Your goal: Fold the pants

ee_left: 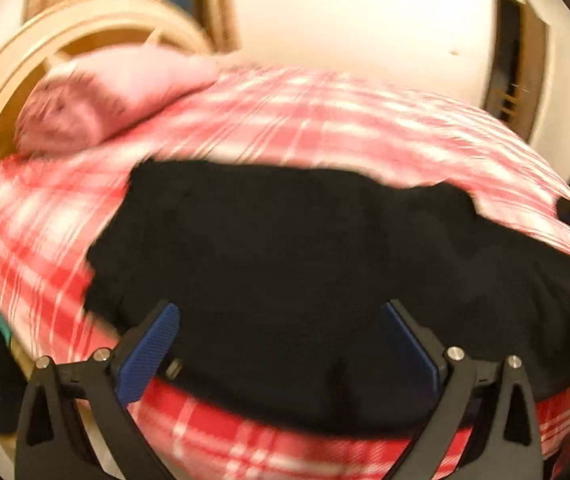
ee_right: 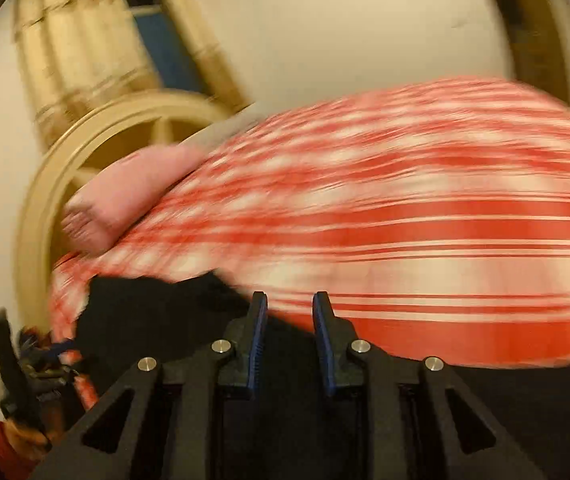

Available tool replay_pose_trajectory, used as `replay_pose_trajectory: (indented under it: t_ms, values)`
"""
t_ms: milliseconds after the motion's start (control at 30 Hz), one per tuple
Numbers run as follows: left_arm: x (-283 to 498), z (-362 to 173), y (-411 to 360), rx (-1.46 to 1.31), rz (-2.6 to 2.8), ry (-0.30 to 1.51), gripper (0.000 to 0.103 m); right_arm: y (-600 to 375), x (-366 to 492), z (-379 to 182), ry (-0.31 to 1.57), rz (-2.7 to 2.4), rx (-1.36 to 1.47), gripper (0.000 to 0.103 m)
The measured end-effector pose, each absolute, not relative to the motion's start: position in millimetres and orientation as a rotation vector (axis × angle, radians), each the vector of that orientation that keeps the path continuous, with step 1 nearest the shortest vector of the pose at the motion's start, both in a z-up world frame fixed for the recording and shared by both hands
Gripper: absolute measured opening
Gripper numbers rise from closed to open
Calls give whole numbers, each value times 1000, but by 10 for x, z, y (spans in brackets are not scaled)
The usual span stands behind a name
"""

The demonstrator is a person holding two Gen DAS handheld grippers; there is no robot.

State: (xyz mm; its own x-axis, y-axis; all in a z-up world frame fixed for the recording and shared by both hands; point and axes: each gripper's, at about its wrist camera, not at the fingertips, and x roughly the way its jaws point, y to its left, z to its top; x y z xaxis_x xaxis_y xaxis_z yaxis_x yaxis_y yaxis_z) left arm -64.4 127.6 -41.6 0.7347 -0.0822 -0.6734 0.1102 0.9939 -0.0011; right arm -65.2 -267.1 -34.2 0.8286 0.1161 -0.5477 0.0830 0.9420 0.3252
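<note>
Bed with red plaid cover fills both views ahead of the jaws. Black pants lie spread on it, directly ahead of and beneath the left gripper, jaws wide, nothing between. Right gripper: jaws narrow, gap empty, pants below and left. Pink pillow far left.

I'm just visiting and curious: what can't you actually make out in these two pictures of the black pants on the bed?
- Pants: folds and seams are lost in the flat black and blur of the left wrist view.
- Pants, right wrist view: mostly hidden behind the right gripper.
- Checked bedspread: pattern smeared by motion.
- Pillow: print too blurred.
- Left gripper: base cut off by the bottom edge.
</note>
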Motion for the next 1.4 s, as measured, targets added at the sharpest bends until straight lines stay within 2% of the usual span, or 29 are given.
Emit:
replay_pose_trajectory:
  t_ms: [33,67,133,267,367,600,633,700,733,767,833,933,1067,1167,1233,1400]
  values:
    - [-625,-372,1160,70,-128,719,103,-2936,-831,-320,596,-67,355,35]
    - [-605,-335,1027,102,-156,700,103,-3197,-1013,-309,598,-152,356,51]
    - [-557,-293,766,140,-217,681,103,-3799,-1401,-317,615,-353,361,65]
    - [-534,-265,332,168,-303,670,103,-4832,-1990,-571,768,-624,454,65]
    - [-583,-268,112,161,-352,682,103,-5256,-2193,-801,869,-683,530,65]
    - [-624,-365,-73,187,-360,754,103,-5310,-2298,-1023,932,-612,513,64]
    - [-628,-388,-88,183,-357,771,103,-5287,-2313,-1021,938,-598,510,59]
    - [-629,-412,-86,178,-346,789,103,-5225,-2374,-1001,943,-550,521,41]
    - [-629,-419,-79,174,-344,797,103,-5222,-2374,-992,941,-524,541,23]
    - [-632,-415,-74,172,-346,799,103,-5212,-2404,-995,935,-492,577,19]
    - [-641,-407,-52,167,-351,797,103,-5155,-2403,-970,936,-490,590,15]
    - [-641,-389,-8,158,-355,792,103,-4934,-2327,-646,851,-453,595,14]
    - [-643,-336,122,147,-339,768,103,-4134,-1981,77,721,-174,533,14]
    - [-597,-329,246,107,-327,767,103,-3383,-1556,296,718,52,464,14]
    - [-565,-341,323,84,-310,770,103,-2927,-1313,263,732,153,417,14]
    - [-558,-349,506,57,-283,769,103,-1750,-648,-340,841,305,295,14]
